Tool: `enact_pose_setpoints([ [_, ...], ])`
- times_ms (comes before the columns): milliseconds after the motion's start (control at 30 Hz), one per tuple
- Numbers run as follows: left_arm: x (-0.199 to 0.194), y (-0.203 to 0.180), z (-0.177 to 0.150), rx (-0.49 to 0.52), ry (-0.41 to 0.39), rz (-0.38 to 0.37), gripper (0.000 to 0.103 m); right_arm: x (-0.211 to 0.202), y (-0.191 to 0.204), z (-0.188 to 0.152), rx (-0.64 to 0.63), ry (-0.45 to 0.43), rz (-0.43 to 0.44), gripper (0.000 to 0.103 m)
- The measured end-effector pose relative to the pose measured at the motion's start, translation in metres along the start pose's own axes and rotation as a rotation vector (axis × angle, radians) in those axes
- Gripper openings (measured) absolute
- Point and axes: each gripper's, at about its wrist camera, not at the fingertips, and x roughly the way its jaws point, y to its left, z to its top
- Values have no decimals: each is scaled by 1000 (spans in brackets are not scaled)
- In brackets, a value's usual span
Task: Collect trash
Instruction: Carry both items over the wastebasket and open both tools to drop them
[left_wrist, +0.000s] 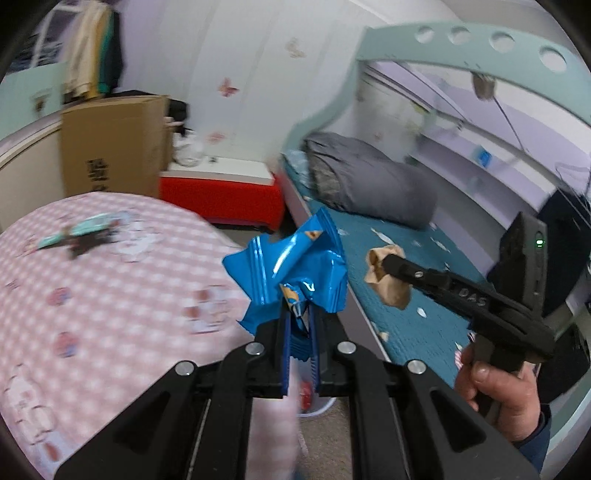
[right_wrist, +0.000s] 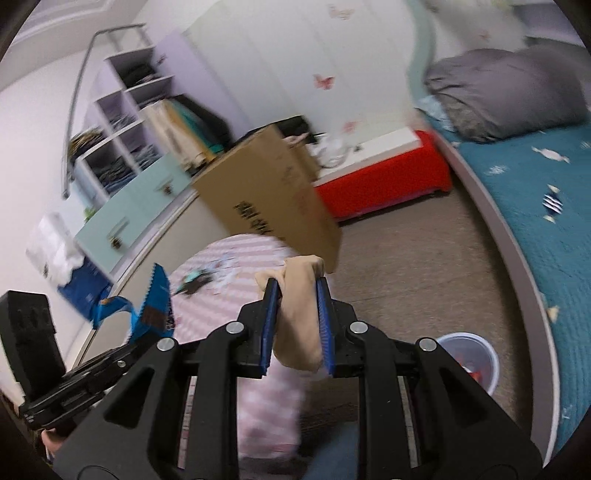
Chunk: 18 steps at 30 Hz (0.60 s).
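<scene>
Left gripper: fingers pressing nearly together, pinching the lower end of a blue wrapper; glossy crinkled foil with serrated edges, fanning out above the tips, hanging over the edge of the desk

Right gripper: fingers standing narrowly apart, clamping a tan wad; soft, matte, folded material, bulging above and below the blue ribbed pads

Desk: round, wearing a pink-and-white checked cloth; a teal and dark wrapper lying on it, blurred, well apart from both grippers

Left wrist view only: the person's hand gripping the right gripper's handle, a green light on its housing, a pale green bed frame with round holes

Right wrist view only: a translucent plastic bin on the brown carpet between desk and bed, something red inside; white cubby shelves

Both views: cardboard box, red bench, grey bedding on a teal quilt
</scene>
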Motion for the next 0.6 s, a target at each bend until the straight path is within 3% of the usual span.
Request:
enact_pose_setpoints([
  [233,101,-62,-14,62,139,-40,8,3,-101,-9,129,36,-107,21],
  [433,192,-77,-38,65,290,-10,8,38,-174,-28,246,123,-163,21],
  [600,243,-75,-55,50,375,7,8,66,-207,-45,302,181,-190,21],
])
